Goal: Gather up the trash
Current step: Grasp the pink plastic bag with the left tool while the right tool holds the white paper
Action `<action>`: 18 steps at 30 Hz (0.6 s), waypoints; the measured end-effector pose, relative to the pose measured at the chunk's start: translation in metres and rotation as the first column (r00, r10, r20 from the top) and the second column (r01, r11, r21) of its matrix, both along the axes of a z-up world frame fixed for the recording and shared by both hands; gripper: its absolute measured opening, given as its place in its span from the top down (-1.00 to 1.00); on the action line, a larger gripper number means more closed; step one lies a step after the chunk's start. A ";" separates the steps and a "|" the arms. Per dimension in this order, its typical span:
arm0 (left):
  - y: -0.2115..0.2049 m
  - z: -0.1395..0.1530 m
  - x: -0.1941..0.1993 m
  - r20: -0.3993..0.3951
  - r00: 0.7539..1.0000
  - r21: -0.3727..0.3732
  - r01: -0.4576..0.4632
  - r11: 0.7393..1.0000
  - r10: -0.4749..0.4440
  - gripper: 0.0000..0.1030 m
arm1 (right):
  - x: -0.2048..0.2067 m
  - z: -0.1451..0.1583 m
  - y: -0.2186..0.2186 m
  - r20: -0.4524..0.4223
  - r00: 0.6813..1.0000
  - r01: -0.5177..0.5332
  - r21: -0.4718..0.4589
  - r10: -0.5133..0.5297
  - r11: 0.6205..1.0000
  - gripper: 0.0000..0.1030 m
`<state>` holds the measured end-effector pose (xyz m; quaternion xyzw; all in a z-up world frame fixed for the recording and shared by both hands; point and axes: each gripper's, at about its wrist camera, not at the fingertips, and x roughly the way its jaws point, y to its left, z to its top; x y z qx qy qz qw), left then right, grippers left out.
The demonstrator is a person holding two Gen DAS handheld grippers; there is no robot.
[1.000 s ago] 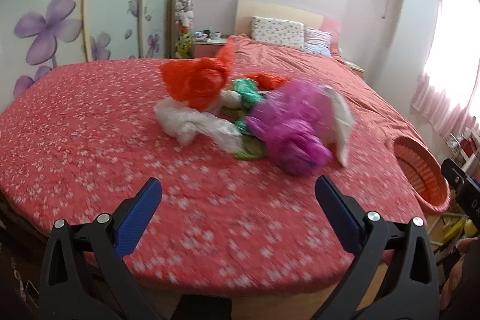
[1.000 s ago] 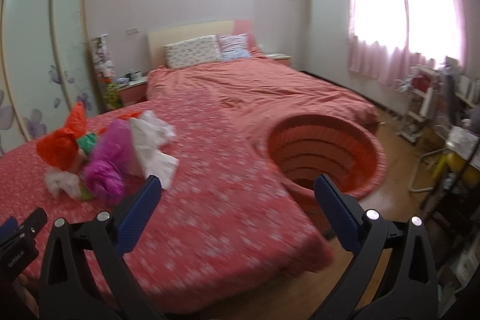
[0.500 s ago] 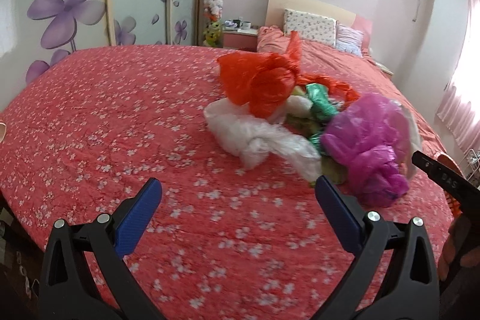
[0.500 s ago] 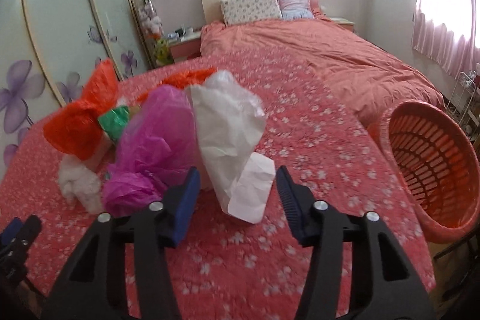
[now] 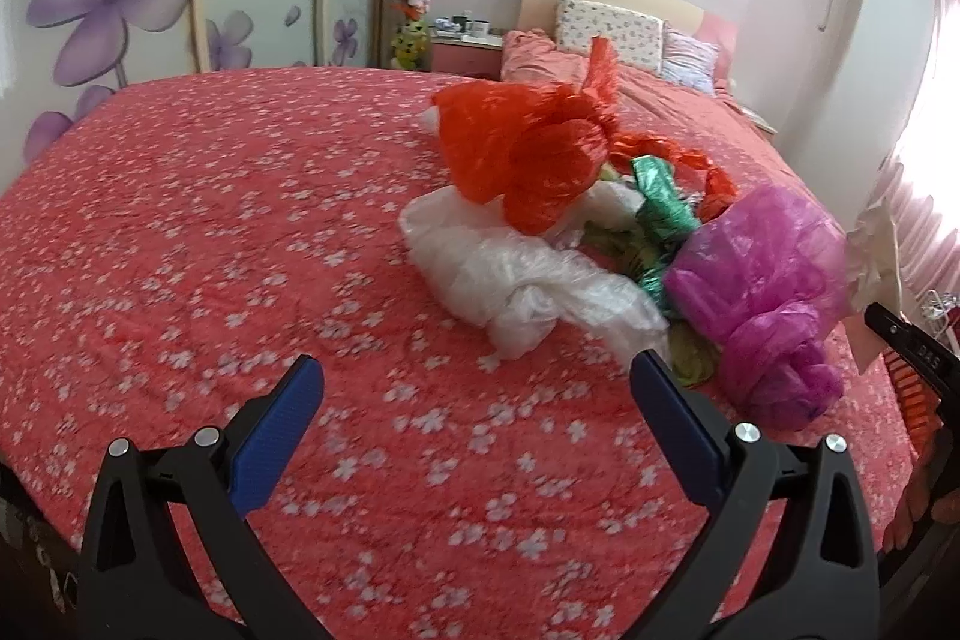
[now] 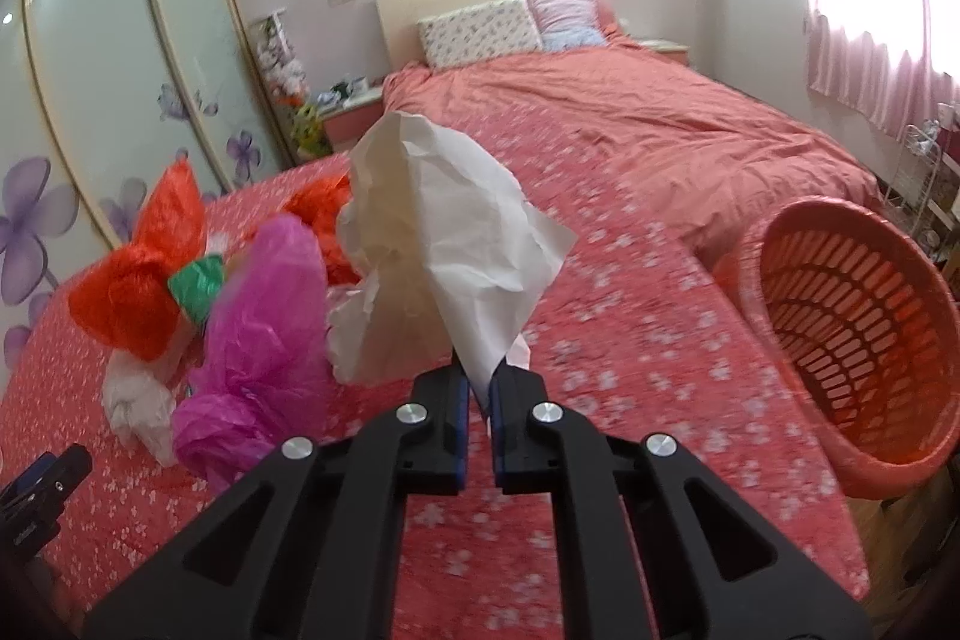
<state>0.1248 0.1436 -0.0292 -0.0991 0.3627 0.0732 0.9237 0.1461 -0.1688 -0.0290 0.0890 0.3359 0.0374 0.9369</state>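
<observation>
The right gripper point(image 6: 478, 388) has just closed its jaws on a corner of the white paper point(image 6: 444, 232) at frame center, probably to carry it to the basket point(image 6: 852, 340) at right. The left gripper point(image 5: 477, 388) stands wide, facing the bags point(image 5: 600, 232) on the bed point(image 5: 180, 220).

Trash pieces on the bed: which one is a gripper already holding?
The white crumpled paper, pinched in the right gripper; the plastic bags lie loose.

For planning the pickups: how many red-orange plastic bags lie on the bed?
2: a big red-orange bag on top of the pile, and a twisted one behind the green wrapper. Others may be hidden underneath.
</observation>
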 end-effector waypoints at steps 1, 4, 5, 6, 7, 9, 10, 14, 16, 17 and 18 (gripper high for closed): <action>-0.002 0.000 0.002 0.001 1.000 -0.004 0.007 1.000 -0.007 -0.96 | -0.002 0.002 -0.004 0.009 1.000 0.008 0.001 -0.008 1.000 0.87; -0.016 0.004 0.004 0.017 0.999 -0.019 0.049 0.999 -0.049 -0.96 | -0.004 0.007 -0.019 0.028 0.999 0.039 0.007 -0.039 0.999 0.87; -0.022 0.006 0.004 0.023 0.998 -0.017 0.062 0.998 -0.061 -0.95 | -0.006 0.009 -0.024 0.034 0.998 0.052 0.005 -0.052 0.999 0.87; -0.029 0.007 0.005 0.028 0.997 -0.015 0.074 0.997 -0.074 -0.95 | -0.008 0.010 -0.029 0.040 0.997 0.061 0.002 -0.061 0.998 0.87; -0.037 0.009 0.007 0.033 0.995 -0.014 0.093 0.996 -0.092 -0.95 | -0.010 0.011 -0.033 0.044 0.997 0.068 -0.001 -0.068 0.998 0.87; -0.054 0.012 0.010 0.041 0.991 -0.012 0.128 0.992 -0.127 -0.94 | -0.015 0.013 -0.042 0.049 0.995 0.089 -0.006 -0.088 0.996 0.87; -0.061 0.013 0.012 0.045 0.989 -0.010 0.142 0.990 -0.141 -0.94 | -0.017 0.014 -0.048 0.050 0.994 0.097 -0.004 -0.096 0.995 0.87; -0.094 0.017 0.021 0.062 0.978 0.012 0.200 0.980 -0.201 -0.93 | -0.027 0.015 -0.066 0.057 0.990 0.131 -0.011 -0.130 0.991 0.87; -0.110 0.018 0.026 0.067 0.972 0.021 0.226 0.974 -0.227 -0.91 | -0.031 0.014 -0.073 0.054 0.988 0.143 -0.013 -0.142 0.990 0.87; -0.116 0.017 0.029 0.066 0.969 0.026 0.235 0.972 -0.236 -0.89 | -0.033 0.014 -0.076 0.053 0.988 0.146 -0.015 -0.145 0.989 0.87; -0.123 0.016 0.034 0.059 0.968 0.038 0.240 0.970 -0.242 -0.89 | -0.035 0.013 -0.078 0.052 0.988 0.149 -0.018 -0.147 0.989 0.87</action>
